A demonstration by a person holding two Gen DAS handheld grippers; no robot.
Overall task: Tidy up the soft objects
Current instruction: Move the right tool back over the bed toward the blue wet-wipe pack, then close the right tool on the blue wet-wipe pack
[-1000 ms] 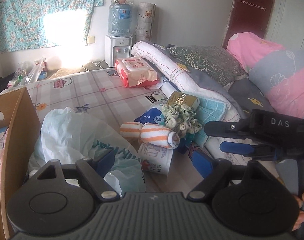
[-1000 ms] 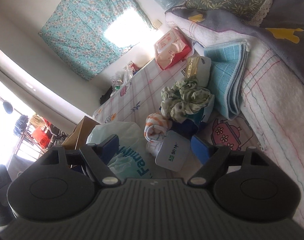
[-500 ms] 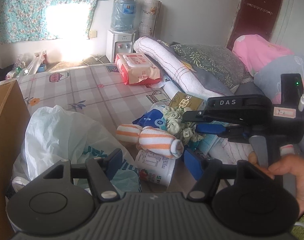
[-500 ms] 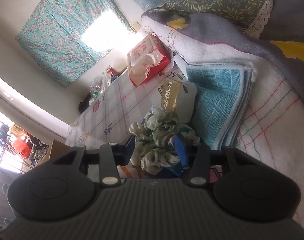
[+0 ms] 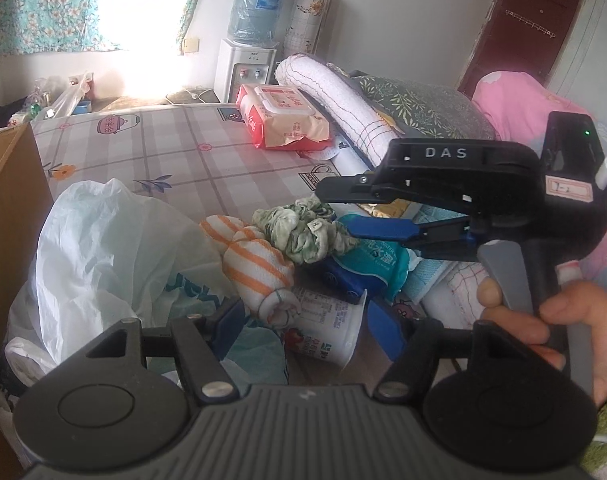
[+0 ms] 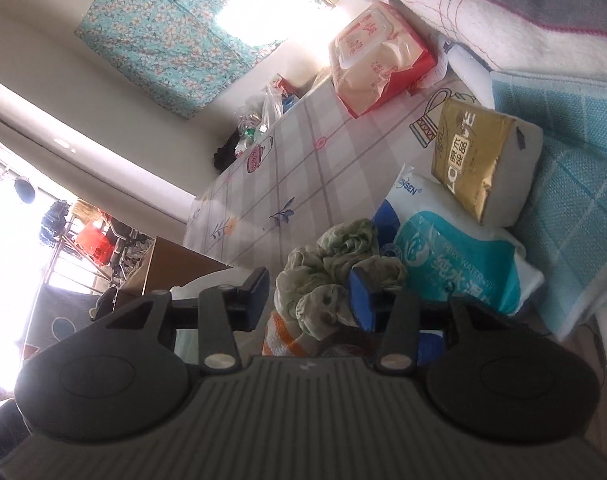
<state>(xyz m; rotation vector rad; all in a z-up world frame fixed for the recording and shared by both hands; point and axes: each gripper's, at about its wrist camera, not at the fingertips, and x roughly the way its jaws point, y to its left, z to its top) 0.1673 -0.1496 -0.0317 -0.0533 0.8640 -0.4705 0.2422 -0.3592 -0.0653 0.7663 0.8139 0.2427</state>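
A bed (image 5: 175, 160) with a checked sheet sits under a bright window with a flowery curtain (image 5: 43, 8). The green scrunchie (image 5: 303, 232) lies on the pile by the striped sock (image 5: 259, 268). The right gripper (image 5: 343, 212) has moved in around it, jaws opening. The left gripper (image 5: 307, 324) waits open, holding nothing.
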